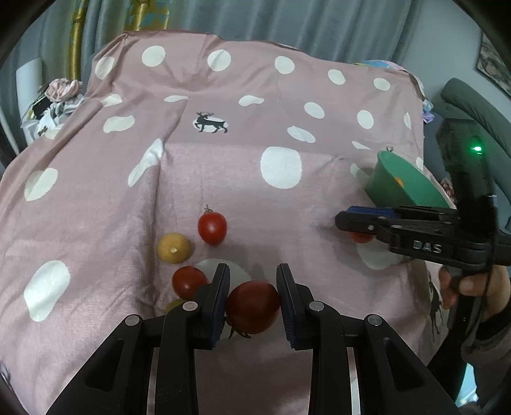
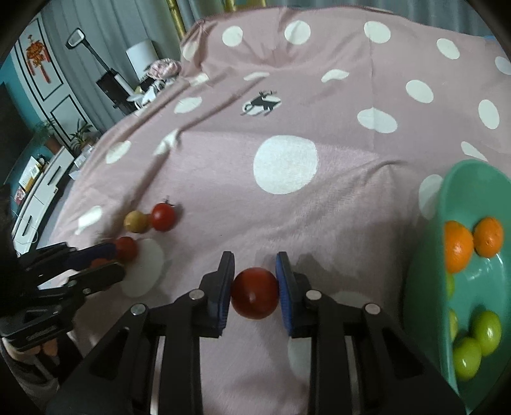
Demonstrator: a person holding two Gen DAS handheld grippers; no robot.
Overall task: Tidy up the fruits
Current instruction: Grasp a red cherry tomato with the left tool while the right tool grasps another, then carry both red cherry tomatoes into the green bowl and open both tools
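The left claw [image 1: 253, 298] is clamped on a dark red tomato [image 1: 252, 307], its blue pads pressed against either side of the fruit just above the pink polka-dot cloth [image 1: 223, 178]. The tomato's green stem hangs at its underside. Close by on the left lie three more loose pieces: a red tomato [image 1: 189, 282] touching the outer side of the left finger, a yellow-brown round fruit [image 1: 174, 247] just beyond it, and a stemmed red tomato [image 1: 212, 228] next to that one. A sliver of another yellow fruit [image 1: 175, 305] peeks out beside the claw's linkage.

The right claw [image 2: 254, 289] is closed on its own red tomato [image 2: 254, 297], both pads touching the fruit, which is held just above the cloth. In the left wrist view this claw [image 1: 351, 223] reaches in from the right, held by a person's hand [image 1: 472, 287], with its tomato [image 1: 361, 237] showing red beneath the fingers.

To the right of that claw stands a green bowl [image 2: 424, 287], tipped towards the camera. Inside it sit two oranges [image 2: 458, 250] near the far wall and several green fruits [image 2: 485, 332] nearer the front. The bowl [image 1: 389, 178] rests on the cloth near its right edge.

Grey curtains [image 1: 287, 19] hang behind the covered surface.
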